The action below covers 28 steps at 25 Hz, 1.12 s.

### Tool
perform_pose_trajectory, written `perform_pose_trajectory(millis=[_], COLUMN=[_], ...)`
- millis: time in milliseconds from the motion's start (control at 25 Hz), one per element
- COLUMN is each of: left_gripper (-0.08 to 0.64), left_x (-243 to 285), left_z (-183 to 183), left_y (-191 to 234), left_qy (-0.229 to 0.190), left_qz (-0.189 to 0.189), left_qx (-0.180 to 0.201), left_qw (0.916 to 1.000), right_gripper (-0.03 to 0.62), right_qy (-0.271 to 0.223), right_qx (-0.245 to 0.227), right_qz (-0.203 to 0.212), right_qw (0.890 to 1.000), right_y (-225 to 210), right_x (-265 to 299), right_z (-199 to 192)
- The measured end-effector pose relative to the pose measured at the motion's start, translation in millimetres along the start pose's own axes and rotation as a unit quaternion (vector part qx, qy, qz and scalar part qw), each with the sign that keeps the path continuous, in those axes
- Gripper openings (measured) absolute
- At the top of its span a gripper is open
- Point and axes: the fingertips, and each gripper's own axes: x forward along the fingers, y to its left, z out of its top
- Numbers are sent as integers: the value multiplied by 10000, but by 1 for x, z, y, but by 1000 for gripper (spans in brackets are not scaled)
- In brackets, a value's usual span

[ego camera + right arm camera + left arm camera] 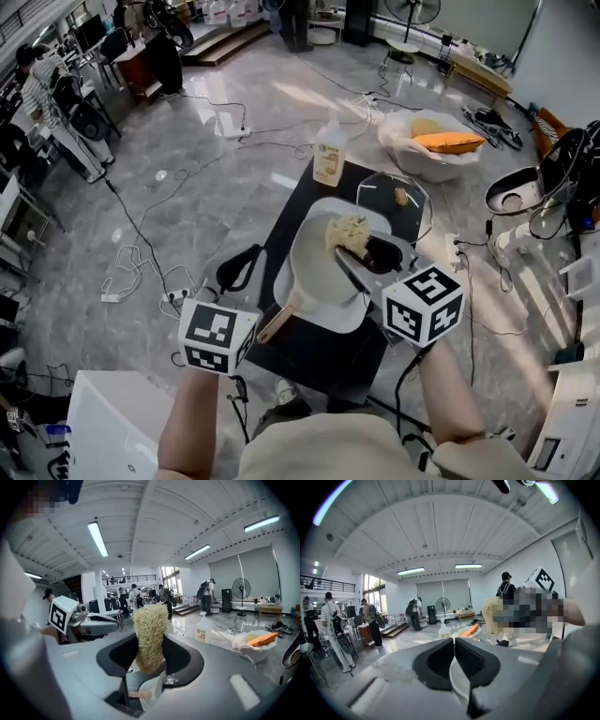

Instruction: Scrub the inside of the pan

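The pan (302,258) is sitting on the dark table (323,354) with its wooden handle (277,324) pointing toward the person. It is risking a slide or spin once scrubbing starts, because the left gripper (453,641) is showing its jaws pressed together with no clear hold on that handle. The right gripper (151,662) is pinching the yellow scrubber (150,627) by its lower end at the pan's far side, so hard sideways strokes are likely to be bending it or working it loose. The marker cube (217,336) is hiding the left jaws in the head view, and a pale curve low between them is proving unreadable.
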Motion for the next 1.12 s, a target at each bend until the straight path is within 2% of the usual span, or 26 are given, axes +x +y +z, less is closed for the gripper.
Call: perform_pose_trajectory(millis=[200,400,720,880,1120], left_gripper=[4,3,3,3,3], left_x=[-39,-71,-97,-108,-114], left_z=[53,93,134,149,143], left_y=[13,13,-10,-26,-35], left_qy=[-743,-1200,-1634,-1911,-1976], left_qz=[379,621,692,525,701], left_qx=[-90,112,577,519,764], left_qw=[9965,9908,9824,9788,9748], right_gripper=[167,169,169,169,169], right_qy=[-620,-1188,-1954,-2127,-2141], right_qx=[-75,-401,-808,-845,-748], right_qz=[378,430,49,-341,-566], right_qw=[9973,9912,9774,9729,9723], right_y=[28,52,67,60,51], right_x=[-36,-78,-133,-149,-158], right_z=[51,92,124,124,108])
